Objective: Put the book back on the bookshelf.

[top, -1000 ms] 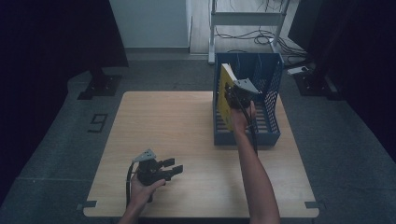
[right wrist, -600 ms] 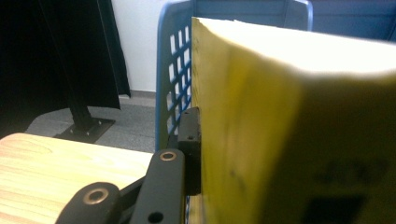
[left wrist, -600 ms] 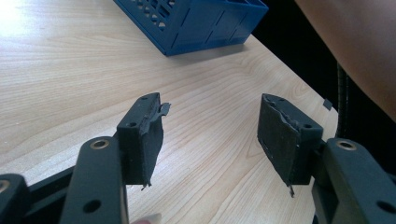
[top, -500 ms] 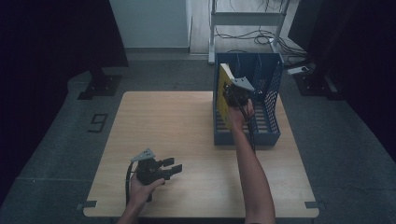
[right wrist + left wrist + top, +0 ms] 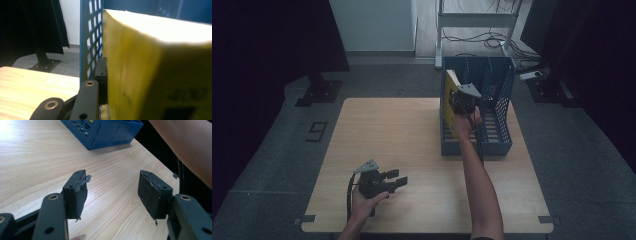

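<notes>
A thick yellow book (image 5: 451, 90) stands on edge in the leftmost slot of a blue mesh file rack (image 5: 499, 145) at the table's far right. My right gripper (image 5: 462, 101) is shut on the book near its top. In the right gripper view the book (image 5: 140, 62) is pressed against my left finger (image 5: 101, 72), with the rack's mesh wall (image 5: 91, 32) just behind it. The other finger is hidden behind the book. My left gripper (image 5: 399, 181) rests low over the table near the front edge. Its jaws (image 5: 112, 192) are open with nothing between them.
The wooden table (image 5: 397, 135) is bare between the rack and my left hand. The right forearm (image 5: 479, 185) stretches from the front edge to the rack and also shows in the left gripper view (image 5: 185, 145). A metal stand (image 5: 477, 20) and cables lie on the floor beyond.
The right hand with the book has shifted slightly left and down at the rack. The left gripper has stayed where it was.
</notes>
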The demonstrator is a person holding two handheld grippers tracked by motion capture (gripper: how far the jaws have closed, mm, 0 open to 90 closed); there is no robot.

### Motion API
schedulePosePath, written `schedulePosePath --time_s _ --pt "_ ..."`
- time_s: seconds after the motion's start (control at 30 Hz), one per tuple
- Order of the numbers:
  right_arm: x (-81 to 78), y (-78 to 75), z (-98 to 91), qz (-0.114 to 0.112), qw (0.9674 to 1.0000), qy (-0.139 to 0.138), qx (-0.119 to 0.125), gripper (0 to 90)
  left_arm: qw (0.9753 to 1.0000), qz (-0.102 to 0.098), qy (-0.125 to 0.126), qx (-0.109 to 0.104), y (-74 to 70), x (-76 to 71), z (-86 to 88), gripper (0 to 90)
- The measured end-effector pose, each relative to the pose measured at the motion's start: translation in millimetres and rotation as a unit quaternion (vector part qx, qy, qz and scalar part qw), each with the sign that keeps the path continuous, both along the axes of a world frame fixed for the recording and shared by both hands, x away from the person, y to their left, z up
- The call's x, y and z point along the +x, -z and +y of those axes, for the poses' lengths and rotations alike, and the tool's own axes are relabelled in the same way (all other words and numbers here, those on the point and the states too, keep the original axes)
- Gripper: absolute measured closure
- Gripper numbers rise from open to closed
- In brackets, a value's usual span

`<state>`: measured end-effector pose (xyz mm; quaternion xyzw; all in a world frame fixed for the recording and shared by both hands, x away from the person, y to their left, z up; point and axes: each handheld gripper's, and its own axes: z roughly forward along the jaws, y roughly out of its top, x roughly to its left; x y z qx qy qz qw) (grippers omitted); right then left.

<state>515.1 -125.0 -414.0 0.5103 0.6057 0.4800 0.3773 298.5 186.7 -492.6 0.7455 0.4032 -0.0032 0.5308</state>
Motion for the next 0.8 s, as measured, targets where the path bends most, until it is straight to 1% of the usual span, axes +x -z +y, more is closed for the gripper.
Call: schedulePosePath --time_s 0.2,0.27,0.37,0.5,0.53,0.6,0.73,0.8 --pt "7.2 12.9 6.2 0.014 0.9999 -0.001 -0.009 74.2 1.0000 -0.001 -0.004 -0.002 -0.7 -0.1 1.8 40.6" --pt "6.8 14.3 7.9 0.010 0.9999 0.000 -0.010 74.2 1.0000 -0.001 -0.004 -0.002 -0.7 0.2 2.6 40.6" --pt "5.4 15.0 8.1 0.010 0.9999 -0.001 -0.009 74.2 1.0000 0.000 -0.004 -0.001 -0.4 0.5 2.6 40.6" --pt "0.6 16.5 6.5 0.012 0.9999 0.001 -0.009 73.8 1.0000 0.001 -0.002 -0.003 -0.4 0.0 1.6 40.7" --pt "-3.4 15.9 5.7 0.019 0.9997 -0.002 -0.014 73.3 1.0000 0.001 -0.001 -0.002 -0.5 -0.1 1.2 40.6" --pt "-6.5 14.8 5.0 0.026 0.9995 -0.006 -0.018 72.8 1.0000 0.001 -0.001 -0.001 -0.5 -0.6 0.1 40.6" --pt "-11.3 13.8 3.1 0.034 0.9990 -0.016 -0.024 72.7 1.0000 0.001 0.000 -0.002 -1.0 -1.3 -1.1 40.6" --pt "-11.7 13.4 1.3 0.037 0.9990 -0.016 -0.021 72.7 1.0000 0.000 0.001 -0.001 -1.2 -1.5 -1.3 40.5"
